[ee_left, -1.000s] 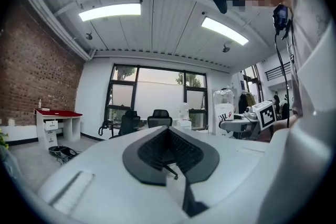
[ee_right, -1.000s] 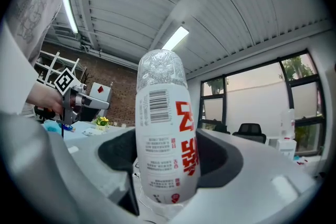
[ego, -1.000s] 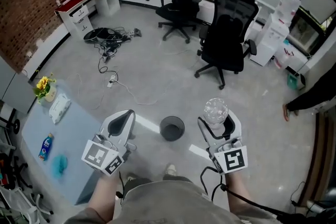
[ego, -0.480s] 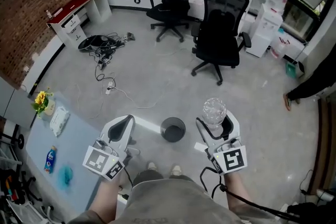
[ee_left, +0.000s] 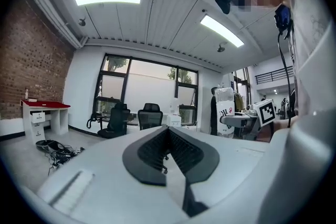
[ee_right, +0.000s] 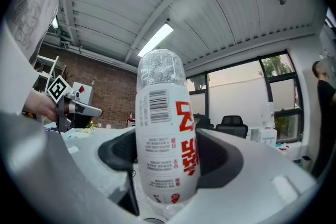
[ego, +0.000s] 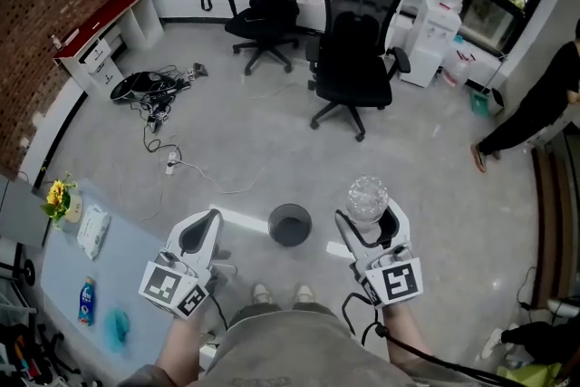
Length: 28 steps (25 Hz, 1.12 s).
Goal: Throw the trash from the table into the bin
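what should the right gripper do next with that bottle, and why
Probably swing the right gripper to its left until the bottle hangs over the bin. Its jaws are shut on the bottle, and in the head view the bin's open mouth sits on the floor off to the bottle's left, so letting go here would likely miss.

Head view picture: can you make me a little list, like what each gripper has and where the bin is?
right gripper: shut on a clear plastic bottle
left gripper: jaws together, nothing in them
bin: dark, round, on the floor, seen between the two grippers, in front of the person's shoes
table: lower left, holding a small blue bottle, a white packet and yellow flowers
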### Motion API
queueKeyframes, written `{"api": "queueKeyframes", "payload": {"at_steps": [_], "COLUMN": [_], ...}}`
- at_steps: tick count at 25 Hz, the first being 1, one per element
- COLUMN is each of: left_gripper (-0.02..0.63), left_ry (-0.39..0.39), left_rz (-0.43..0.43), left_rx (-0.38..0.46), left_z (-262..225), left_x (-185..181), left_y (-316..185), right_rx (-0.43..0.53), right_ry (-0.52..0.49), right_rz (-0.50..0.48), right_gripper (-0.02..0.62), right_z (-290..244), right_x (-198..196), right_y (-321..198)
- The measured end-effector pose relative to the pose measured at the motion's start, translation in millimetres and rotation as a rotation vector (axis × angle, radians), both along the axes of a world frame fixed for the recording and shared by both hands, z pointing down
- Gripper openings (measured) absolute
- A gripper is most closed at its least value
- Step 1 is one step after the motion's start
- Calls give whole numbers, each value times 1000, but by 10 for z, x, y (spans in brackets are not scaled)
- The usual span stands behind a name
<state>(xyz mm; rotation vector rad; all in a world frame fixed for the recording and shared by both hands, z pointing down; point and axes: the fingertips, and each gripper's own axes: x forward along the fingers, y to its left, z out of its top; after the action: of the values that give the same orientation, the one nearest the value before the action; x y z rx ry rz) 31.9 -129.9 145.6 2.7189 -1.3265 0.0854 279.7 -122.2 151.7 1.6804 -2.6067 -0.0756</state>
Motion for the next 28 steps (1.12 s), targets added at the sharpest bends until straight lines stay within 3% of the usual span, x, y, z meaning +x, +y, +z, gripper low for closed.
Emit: {"api": "queueKeyframes", "payload": {"at_steps": [14, 22, 28], "left_gripper": [0, 0, 0], "left_ry": [-10, 3, -3], "left_rz": [45, 60, 67], "left_rx": [-28, -110, -185], "left_z": [211, 717, 1411], "left_x": [-24, -76, -112], "left_y": [-235, -710, -1065], "right_rx": [-86, -198, -288], "right_ry": [41, 91, 108], "right_rz": [6, -58, -98], "right_gripper": [322, 322, 322], "right_z": [188, 643, 1266], "right_x": [-82, -396, -576], "right_y": [-179, -728, -1137]}}
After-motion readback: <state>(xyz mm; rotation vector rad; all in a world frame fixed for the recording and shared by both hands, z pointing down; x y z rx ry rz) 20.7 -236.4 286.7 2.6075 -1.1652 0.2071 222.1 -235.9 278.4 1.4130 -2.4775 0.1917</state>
